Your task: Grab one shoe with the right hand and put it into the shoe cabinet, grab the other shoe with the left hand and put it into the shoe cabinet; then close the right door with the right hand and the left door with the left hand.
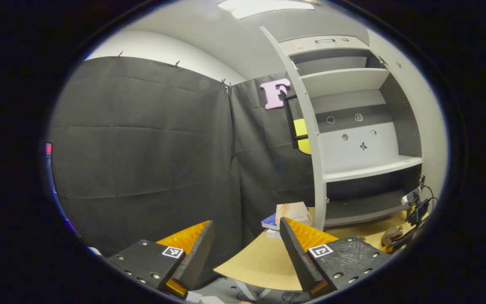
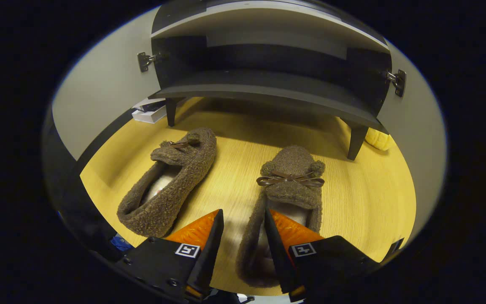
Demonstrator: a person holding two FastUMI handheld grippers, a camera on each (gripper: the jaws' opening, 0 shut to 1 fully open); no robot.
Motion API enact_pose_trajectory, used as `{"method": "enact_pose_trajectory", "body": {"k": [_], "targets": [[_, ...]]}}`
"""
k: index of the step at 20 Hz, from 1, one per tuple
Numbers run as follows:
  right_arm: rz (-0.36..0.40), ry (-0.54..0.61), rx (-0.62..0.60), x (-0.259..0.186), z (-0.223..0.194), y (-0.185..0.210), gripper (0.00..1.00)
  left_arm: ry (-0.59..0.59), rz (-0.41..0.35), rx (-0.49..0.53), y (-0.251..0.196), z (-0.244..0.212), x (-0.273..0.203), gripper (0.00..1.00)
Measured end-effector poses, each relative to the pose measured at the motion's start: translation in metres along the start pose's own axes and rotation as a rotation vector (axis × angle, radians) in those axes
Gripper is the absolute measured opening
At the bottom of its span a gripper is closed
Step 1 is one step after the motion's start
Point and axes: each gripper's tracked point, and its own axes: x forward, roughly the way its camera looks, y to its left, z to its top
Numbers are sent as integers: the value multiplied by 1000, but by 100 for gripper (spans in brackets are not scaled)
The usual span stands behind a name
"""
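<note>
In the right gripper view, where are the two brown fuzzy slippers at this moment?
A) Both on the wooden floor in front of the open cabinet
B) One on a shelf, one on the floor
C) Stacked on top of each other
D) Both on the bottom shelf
A: the left slipper and the right slipper lie side by side on the wooden floor, in front of the open shoe cabinet.

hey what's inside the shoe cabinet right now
The cabinet stands open with bare shelves; both slippers sit on the table in front. Its top compartment is closed, contents hidden.

shoes [image 2: 171, 181]: fuzzy nubby cloth | table [image 2: 365, 202]: smooth pale wood grain | cabinet shelf [image 2: 264, 90]: matt dark board
</note>
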Motion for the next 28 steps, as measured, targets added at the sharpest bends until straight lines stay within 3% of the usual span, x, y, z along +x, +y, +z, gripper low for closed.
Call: {"method": "enact_pose_trajectory", "body": {"k": [2, 3, 4, 5, 6, 18, 28], "targets": [[-60, 1, -19, 6, 2, -12, 56, -1, 0, 2, 0, 0, -1, 96], [-60, 1, -5, 3, 2, -11, 19, -3, 1, 3, -1, 1, 0, 84], [-47, 1, -3, 5, 3, -11, 21, -5, 0, 2, -2, 1, -1, 96], [-59, -10, 19, 4, 3, -14, 21, -6, -1, 1, -2, 1, -2, 91], [-46, 0, 38, 0, 4, -13, 3, -7, -3, -1, -3, 2, -3, 96], [83, -163, 145, -60, 52, -12, 2, -53, -73, 2, -38, 23, -5, 96], [149, -390, 188, -157, 138, -27, 3, -85, -128, -5, -68, 36, -4, 96]]}}
